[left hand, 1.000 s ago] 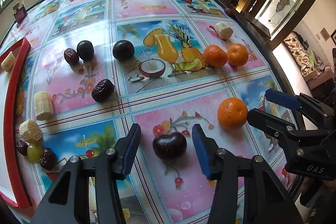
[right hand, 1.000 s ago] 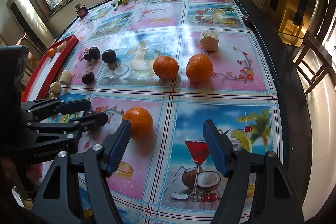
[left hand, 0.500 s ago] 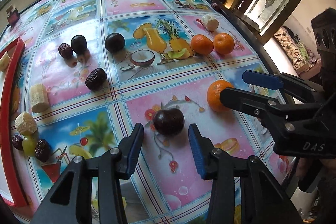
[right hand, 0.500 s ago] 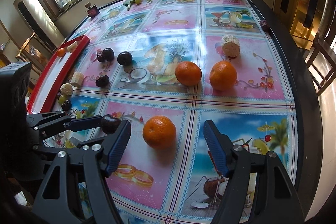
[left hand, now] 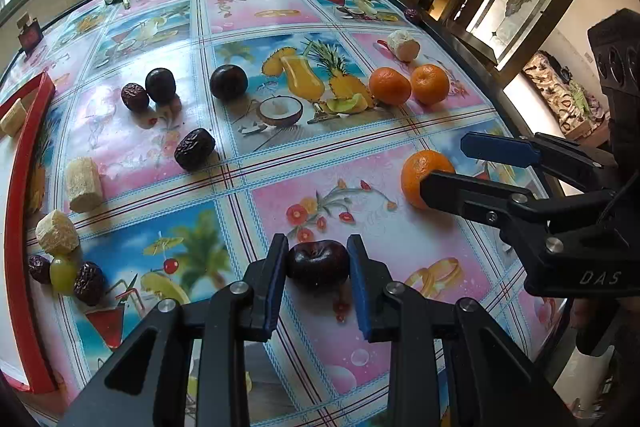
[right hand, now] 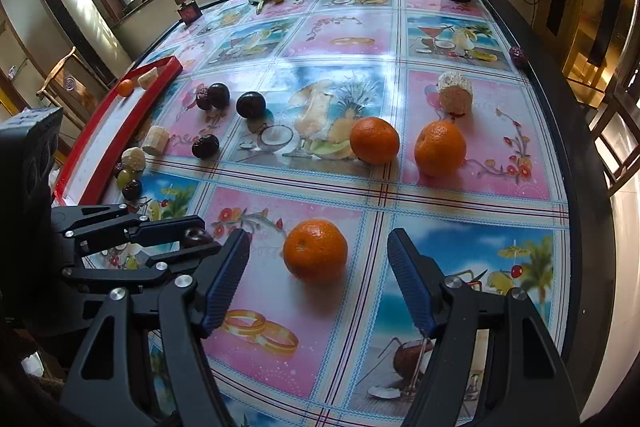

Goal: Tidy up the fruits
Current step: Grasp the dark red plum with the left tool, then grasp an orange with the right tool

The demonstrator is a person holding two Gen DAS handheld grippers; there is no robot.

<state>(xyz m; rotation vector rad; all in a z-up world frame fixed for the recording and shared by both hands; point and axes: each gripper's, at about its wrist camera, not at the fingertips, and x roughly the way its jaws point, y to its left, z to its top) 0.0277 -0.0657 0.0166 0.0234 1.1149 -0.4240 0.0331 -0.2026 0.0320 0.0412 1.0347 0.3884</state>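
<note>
Fruits mostly unsorted; one plum gripped, one mandarin bracketed

Fruits are scattered across the patterned surface (right hand: 480, 187), and little sorting appears to have been done. At the left edge, a red-rimmed tray (right hand: 120, 99) is seen, holding a small orange fruit (right hand: 125, 87) and a pale cut chunk (right hand: 147, 79) at its far end; most of its white floor is bare.

The left claw (left hand: 318, 265) is closed around a dark plum (left hand: 317, 263) at the near middle of the surface, both blue pads being pressed against its sides. Whether the plum has been lifted cannot be told. The right claw (right hand: 318, 275) is held wide open, nothing being gripped; a mandarin (right hand: 315, 251) lies between its fingers, untouched by either.

Much is judged to remain. Two more mandarins (right hand: 374, 139) (right hand: 440, 147) are left side by side further off, with a pale cut piece (right hand: 455, 93) beyond them. Toward the far left, two dark plums (left hand: 229, 81) (left hand: 160, 85) and two wrinkled dates (left hand: 135, 97) (left hand: 195, 155) are spread about. Near the tray rim, two pale chunks (left hand: 83, 179) (left hand: 57, 237) and a small cluster of a green grape (left hand: 63, 273) with dark dates (left hand: 89, 283) are still on the surface.

The task is judged to be at an early stage.
</note>
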